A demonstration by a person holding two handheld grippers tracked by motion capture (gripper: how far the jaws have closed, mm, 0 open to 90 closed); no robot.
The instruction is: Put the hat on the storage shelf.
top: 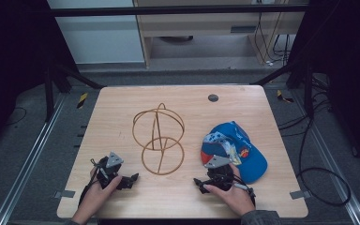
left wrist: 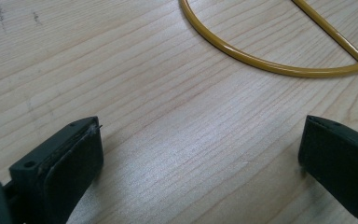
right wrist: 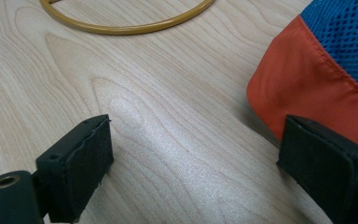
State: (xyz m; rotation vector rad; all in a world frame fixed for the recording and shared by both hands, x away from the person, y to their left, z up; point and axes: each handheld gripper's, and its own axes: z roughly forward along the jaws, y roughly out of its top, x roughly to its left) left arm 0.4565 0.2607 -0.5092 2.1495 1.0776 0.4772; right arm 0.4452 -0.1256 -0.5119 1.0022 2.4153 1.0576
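Jaws of both grippers stand wide apart with nothing between them. The left gripper (top: 130,179) rests just short of the yellow wire hat stand (top: 159,139) mid-table; the right gripper (top: 200,183) sits beside the blue and orange mesh cap (top: 243,151). Probably the approach step; next, the right gripper must close on the cap's edge.

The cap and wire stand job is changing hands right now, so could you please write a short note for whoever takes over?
Left gripper: jaws open, holding nothing, low over the table near the stand's base ring.
Right gripper: jaws open, holding nothing, right beside the cap's orange edge.
Wire stand: gold, mid-table.
Cap: blue and orange, lying on the table to the stand's right.
Done: nothing gripped yet.
Left: probably grasp the cap and set it on the stand.
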